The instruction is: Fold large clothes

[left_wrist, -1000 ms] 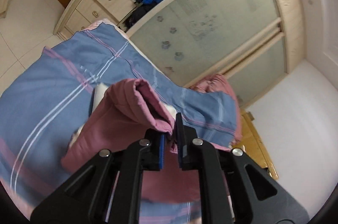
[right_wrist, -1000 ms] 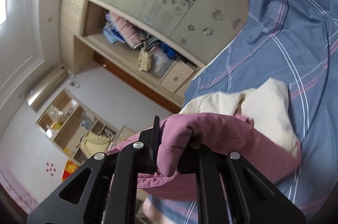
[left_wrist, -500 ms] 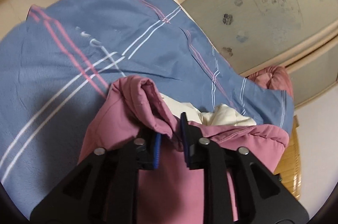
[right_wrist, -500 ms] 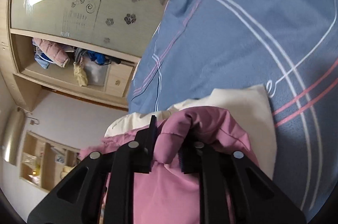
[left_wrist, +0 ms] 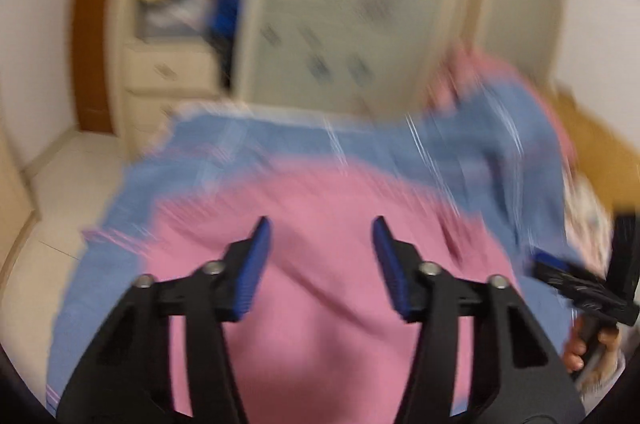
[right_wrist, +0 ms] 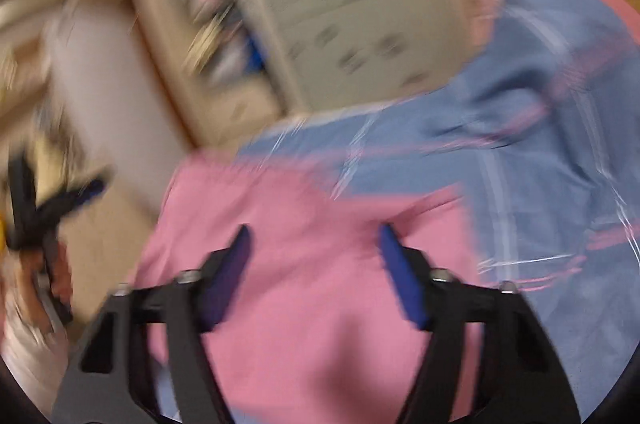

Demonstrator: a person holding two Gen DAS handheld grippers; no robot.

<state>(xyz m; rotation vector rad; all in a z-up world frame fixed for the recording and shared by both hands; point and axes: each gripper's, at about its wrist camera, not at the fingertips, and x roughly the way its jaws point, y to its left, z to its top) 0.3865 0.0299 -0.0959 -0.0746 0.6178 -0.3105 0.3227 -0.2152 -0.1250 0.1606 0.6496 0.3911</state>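
— Jaws first: how does the left gripper point(left_wrist: 322, 238) stand?

— Its blue-padded jaws are spread wide with nothing between them, raised above the bed and looking forward over it toward the pale wooden wardrobe point(left_wrist: 320, 8).

— And the right gripper point(right_wrist: 314, 244)?

— The same: jaws wide apart, gripping nothing, tilted so the room leans in its view. Each gripper shows at the edge of the other's view, with the person's fingers point(left_wrist: 576, 352) wrapped on the handle.

— Where is the garment?

— The pink padded jacket point(left_wrist: 320, 264) lies on the blue bedspread with pink and white stripes point(left_wrist: 480, 160), beneath and ahead of both pairs of jaws, apart from the pads. Both views are badly blurred, so its folds cannot be made out.
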